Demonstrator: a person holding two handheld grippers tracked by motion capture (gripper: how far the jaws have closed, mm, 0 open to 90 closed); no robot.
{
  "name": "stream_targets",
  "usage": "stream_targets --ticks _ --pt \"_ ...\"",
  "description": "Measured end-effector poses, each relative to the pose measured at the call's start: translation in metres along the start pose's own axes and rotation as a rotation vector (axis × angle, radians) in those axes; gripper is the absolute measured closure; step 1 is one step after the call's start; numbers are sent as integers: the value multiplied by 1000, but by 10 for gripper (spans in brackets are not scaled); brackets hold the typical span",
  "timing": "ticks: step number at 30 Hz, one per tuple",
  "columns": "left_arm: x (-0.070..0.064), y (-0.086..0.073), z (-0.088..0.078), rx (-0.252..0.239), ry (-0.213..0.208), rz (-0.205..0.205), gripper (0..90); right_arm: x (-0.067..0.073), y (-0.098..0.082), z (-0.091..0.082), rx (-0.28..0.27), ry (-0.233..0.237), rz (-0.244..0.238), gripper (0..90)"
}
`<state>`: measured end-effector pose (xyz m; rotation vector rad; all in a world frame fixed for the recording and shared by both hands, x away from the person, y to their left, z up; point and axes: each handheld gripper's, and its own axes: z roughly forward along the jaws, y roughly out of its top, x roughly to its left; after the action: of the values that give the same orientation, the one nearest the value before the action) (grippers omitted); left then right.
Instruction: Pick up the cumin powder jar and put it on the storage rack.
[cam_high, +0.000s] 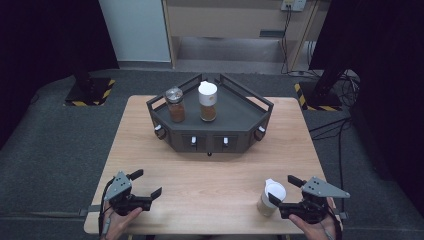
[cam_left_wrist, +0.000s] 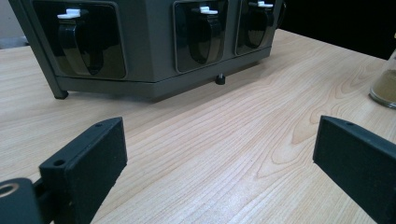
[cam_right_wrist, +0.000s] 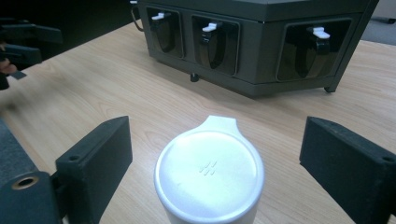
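Note:
A dark grey angular rack (cam_high: 235, 117) stands at the table's far middle, with two spice jars on top: one with a metal lid (cam_high: 175, 104) and one with a white lid (cam_high: 208, 101). A third jar with a white flip lid (cam_high: 272, 197) (cam_right_wrist: 209, 173) stands near the front right. My right gripper (cam_high: 284, 190) (cam_right_wrist: 215, 154) is open, its jaws either side of that jar and apart from it. My left gripper (cam_high: 145, 183) (cam_left_wrist: 219, 154) is open over bare wood at the front left. The jar's base (cam_left_wrist: 385, 86) shows at the left gripper view's right edge.
The rack's front faces (cam_left_wrist: 140, 42) (cam_right_wrist: 252, 44) carry recessed black hooks with white tabs. The wooden table (cam_high: 210, 175) has free room between the rack and both grippers. Grey carpet surrounds the table; stands with striped bases (cam_high: 90, 92) sit behind it.

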<state>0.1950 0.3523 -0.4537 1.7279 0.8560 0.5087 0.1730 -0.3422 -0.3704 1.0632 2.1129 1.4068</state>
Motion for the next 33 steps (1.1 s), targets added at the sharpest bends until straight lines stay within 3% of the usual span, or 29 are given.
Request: stream_targets --ticks 16,25,33 --pt "0 0 0 0 -1 1 19 5 -17 23 38 -6 -1 204" --pt "0 0 0 0 -2 1 19 10 -23 26 45 -30 -19 290" --pt "0 0 0 0 -2 2 19 17 -22 25 47 -56 -42 303"
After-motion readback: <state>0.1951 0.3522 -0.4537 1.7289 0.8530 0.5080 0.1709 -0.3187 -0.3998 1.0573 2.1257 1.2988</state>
